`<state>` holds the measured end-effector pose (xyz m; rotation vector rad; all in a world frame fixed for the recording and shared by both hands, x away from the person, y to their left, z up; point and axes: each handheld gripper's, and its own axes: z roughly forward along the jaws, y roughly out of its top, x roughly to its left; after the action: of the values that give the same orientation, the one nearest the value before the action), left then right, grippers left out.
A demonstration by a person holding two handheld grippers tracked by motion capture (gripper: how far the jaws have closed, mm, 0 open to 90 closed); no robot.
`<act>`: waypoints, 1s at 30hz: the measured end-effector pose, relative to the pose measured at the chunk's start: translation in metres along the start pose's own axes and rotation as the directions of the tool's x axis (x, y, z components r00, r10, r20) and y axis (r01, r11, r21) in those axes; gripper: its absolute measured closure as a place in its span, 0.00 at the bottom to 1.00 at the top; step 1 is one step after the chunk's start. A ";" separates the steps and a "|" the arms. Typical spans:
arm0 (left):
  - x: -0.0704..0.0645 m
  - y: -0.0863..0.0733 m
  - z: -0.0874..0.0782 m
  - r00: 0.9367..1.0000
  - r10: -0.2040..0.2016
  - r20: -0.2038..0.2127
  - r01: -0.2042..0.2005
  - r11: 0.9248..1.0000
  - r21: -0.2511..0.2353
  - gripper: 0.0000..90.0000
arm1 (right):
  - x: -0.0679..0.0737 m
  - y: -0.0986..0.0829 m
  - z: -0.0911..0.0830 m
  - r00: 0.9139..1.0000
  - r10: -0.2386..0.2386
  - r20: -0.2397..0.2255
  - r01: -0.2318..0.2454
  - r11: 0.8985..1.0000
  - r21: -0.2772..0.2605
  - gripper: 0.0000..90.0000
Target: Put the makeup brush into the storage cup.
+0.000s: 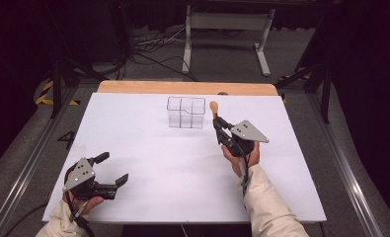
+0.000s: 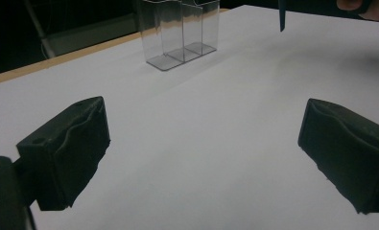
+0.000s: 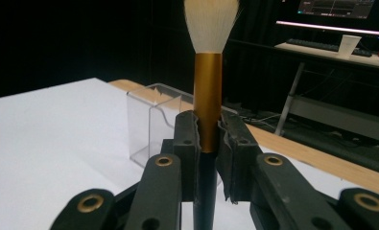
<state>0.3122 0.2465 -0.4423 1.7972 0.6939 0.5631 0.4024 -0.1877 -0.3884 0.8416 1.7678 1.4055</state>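
Brush (image 3: pixel 207 86) upright in right tongs (image 3: pixel 208 139) — bristles up.

Gold-ferruled brush (image 3: pixel 207 96) upright, white bristles up, beside clear organizer (image 1: pixel 185 112)

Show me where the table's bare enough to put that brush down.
Wide bare sheet lies between the left gripper and right gripper, nearer than the clear organizer. The far left stretch is free too. Tightest: the gap between organizer and the held brush.
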 end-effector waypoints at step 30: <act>0.001 -0.001 -0.001 1.000 0.004 0.007 -0.004 1.000 -0.008 0.05 | -0.024 0.054 0.053 0.996 0.085 -0.020 -0.087 0.988 -0.127 0.88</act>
<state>0.3123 0.2476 -0.4428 1.7930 0.6824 0.5618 0.4628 -0.1706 -0.3404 0.8500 1.6502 1.5668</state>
